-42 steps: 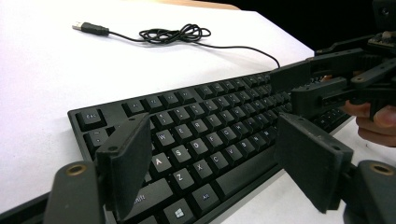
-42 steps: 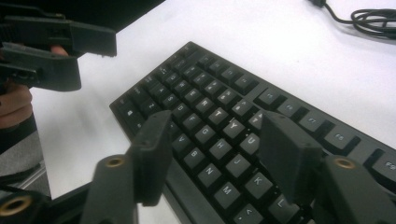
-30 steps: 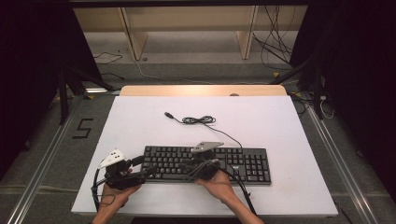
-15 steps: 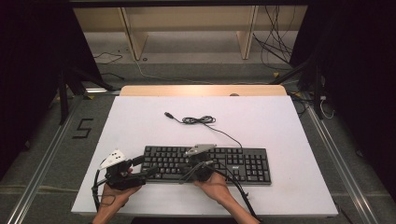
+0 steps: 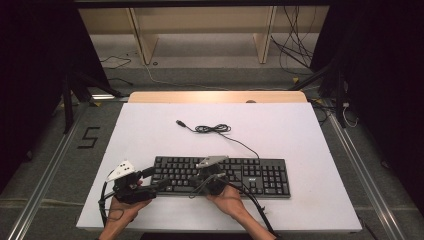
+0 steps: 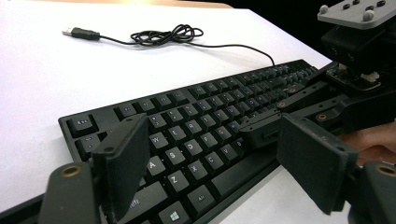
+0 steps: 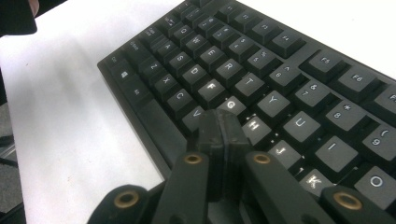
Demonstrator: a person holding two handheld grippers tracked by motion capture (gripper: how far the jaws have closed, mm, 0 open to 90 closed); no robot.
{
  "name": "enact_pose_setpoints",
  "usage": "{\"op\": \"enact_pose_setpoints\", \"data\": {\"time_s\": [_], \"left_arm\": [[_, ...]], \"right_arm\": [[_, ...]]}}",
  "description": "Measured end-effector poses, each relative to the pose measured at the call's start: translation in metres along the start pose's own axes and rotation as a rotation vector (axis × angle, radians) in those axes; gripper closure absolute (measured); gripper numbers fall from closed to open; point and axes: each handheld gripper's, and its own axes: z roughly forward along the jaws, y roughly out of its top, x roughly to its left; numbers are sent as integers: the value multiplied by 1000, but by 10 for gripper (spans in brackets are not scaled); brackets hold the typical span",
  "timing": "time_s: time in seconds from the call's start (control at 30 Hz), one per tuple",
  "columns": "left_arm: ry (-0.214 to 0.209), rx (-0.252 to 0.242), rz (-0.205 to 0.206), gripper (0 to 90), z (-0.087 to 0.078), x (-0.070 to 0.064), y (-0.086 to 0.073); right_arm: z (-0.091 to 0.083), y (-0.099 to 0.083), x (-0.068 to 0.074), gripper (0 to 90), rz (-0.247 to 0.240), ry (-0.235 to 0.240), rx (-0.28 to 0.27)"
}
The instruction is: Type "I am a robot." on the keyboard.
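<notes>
A white table [image 5: 150,130] stands on a grey floor with dark curtains to either side, and in the high view a black keyboard [image 5: 260,172] lies along its near half, its cable [image 5: 215,129] coiled loose behind it, plug unconnected. The left gripper [image 5: 152,177] sits at the keyboard's left end and the right gripper [image 5: 210,177] over its middle keys; the work looks like key-pressing, and how many keys are done I cannot tell. In the left gripper view the jaws stand wide apart, holding nothing, hovering over the lower-left keys of the keyboard [image 6: 196,121] (around A and Z), with the right gripper [image 6: 261,133] pointing in from the right. In the right gripper view the right gripper [image 7: 219,133] has its jaws clenched flat together, empty, used as one blunt tip over the keyboard [image 7: 280,93] near the V, G and H keys; whether it presses a key is unclear.
</notes>
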Motion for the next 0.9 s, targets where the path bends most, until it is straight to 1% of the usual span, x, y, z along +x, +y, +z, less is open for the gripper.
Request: {"op": "enact_pose_setpoints", "data": {"time_s": [0.17,0.27,0.33,0.37,0.4,0.43,0.47,0.5,0.67,0.7,0.73,0.77,0.83,0.87,0.9], "left_arm": [[0,2,-3,249,0,0,0],[0,2,-2,249,0,0,0],[-1,2,-2,249,0,0,0],[-2,2,-3,249,0,0,0],[-2,2,-3,249,0,0,0],[-2,2,-2,249,0,0,0],[-2,2,-2,249,0,0,0],[-2,3,-1,249,1,0,0],[-1,2,-3,249,1,0,0],[-1,3,-2,249,1,0,0],[-1,3,-2,249,1,0,0],[-1,2,-4,249,1,0,0],[-1,2,-4,249,1,0,0],[-1,2,-4,248,1,0,0],[-1,2,-5,248,1,0,0]], "right_arm": [[3,-3,2,900,-12,-7,-1],[3,-3,2,900,-11,-6,1],[3,-3,1,900,-5,-4,2],[1,-2,0,900,11,2,-2],[1,-2,0,900,11,2,-2],[-4,1,-3,900,32,10,-25],[-4,1,-3,900,32,10,-25],[-10,3,-6,900,39,3,-48],[-19,6,-17,899,57,-22,-66],[-21,6,-19,873,60,-26,-69],[-21,6,-19,873,60,-26,-69],[-25,7,-21,847,59,-38,-79],[-29,8,-25,782,65,-45,-88],[-29,8,-25,782,65,-45,-88],[-33,8,-29,712,70,-50,-93]]}}
